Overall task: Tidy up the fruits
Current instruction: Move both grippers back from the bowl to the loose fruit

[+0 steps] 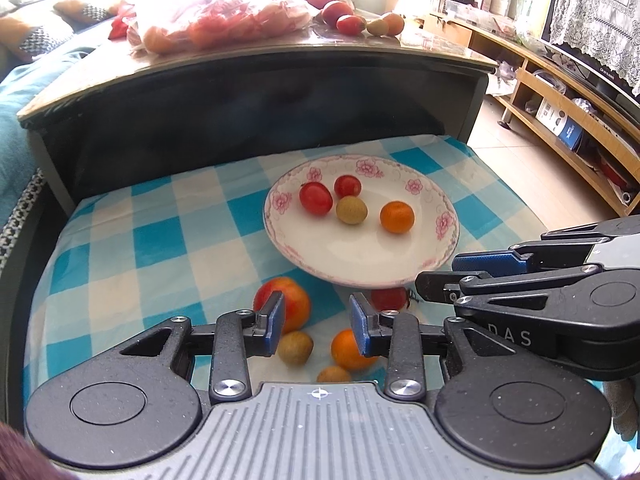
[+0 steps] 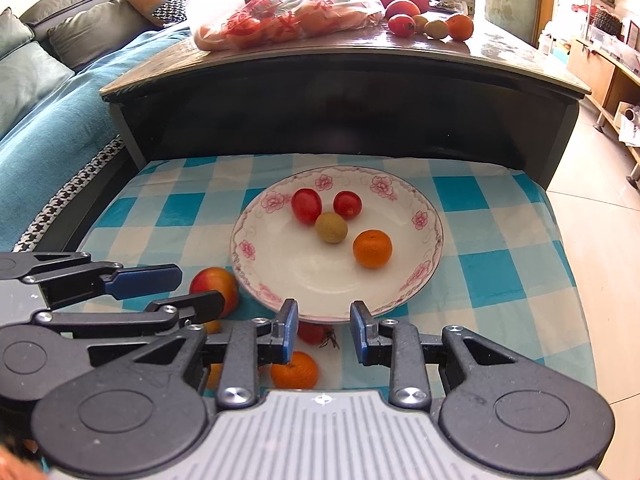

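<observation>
Resting on a blue-and-white checked cloth (image 2: pixel 500 264), a white floral-rimmed plate (image 2: pixel 280 276) holds four fruits: two red tomatoes, one oval (image 2: pixel 306 205) and one rounder (image 2: pixel 347 204), a tan longan (image 2: pixel 331 227) touching the oval tomato, and a small orange (image 2: pixel 372 248) set slightly apart. Loose fruit on the cloth in front of the plate: a red-yellow apple (image 1: pixel 294 300) just beside the plate's near-left rim; a second longan (image 1: pixel 295 347); a second orange (image 1: pixel 349 350); a third tomato with stem (image 1: pixel 389 298) partly under the plate's near edge; one further orange-tan fruit (image 1: pixel 333 374), mostly hidden by the gripper body. Left gripper (image 1: pixel 317 322): fingers apart, nothing between them, hovering over the loose fruit with the apple behind its left pad (image 1: pixel 275 322). Right gripper (image 2: pixel 324 330): fingers apart, empty, poised at the plate's near rim above the stemmed tomato and the loose orange. Behind the cloth stands a dark table (image 2: pixel 360 64) carrying a plastic bag of fruit (image 2: pixel 280 8) and several loose pieces (image 2: pixel 432 24). A teal sofa (image 2: pixel 48 120) lies to the left.
</observation>
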A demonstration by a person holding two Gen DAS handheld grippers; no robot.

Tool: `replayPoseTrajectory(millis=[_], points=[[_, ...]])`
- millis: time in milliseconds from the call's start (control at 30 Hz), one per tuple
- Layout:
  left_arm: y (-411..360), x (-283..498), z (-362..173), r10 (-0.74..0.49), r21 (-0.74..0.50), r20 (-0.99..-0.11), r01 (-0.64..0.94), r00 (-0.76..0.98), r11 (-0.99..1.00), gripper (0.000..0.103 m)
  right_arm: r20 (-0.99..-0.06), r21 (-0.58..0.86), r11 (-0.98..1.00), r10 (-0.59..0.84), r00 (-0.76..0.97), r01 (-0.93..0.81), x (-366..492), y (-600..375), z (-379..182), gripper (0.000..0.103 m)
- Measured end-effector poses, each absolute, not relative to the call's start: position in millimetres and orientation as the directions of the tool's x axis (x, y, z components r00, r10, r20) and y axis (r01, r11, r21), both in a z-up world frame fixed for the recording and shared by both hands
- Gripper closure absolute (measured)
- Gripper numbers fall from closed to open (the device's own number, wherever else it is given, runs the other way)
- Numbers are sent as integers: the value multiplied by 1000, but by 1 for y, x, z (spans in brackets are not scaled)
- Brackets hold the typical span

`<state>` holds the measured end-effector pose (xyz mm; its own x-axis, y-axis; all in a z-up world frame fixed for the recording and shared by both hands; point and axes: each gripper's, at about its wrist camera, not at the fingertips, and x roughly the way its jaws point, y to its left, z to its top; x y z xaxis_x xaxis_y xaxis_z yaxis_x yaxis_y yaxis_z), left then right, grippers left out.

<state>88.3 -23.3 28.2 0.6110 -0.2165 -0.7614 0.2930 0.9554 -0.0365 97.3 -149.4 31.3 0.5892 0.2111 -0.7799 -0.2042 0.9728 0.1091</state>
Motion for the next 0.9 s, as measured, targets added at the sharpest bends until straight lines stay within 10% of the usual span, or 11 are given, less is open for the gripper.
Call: replayPoseTrajectory(millis=[900], points=[[-3,73,4,-250,-125,-829,270,500,955,54,-846,186,963,258,465,-196,105,-137,-7,68]])
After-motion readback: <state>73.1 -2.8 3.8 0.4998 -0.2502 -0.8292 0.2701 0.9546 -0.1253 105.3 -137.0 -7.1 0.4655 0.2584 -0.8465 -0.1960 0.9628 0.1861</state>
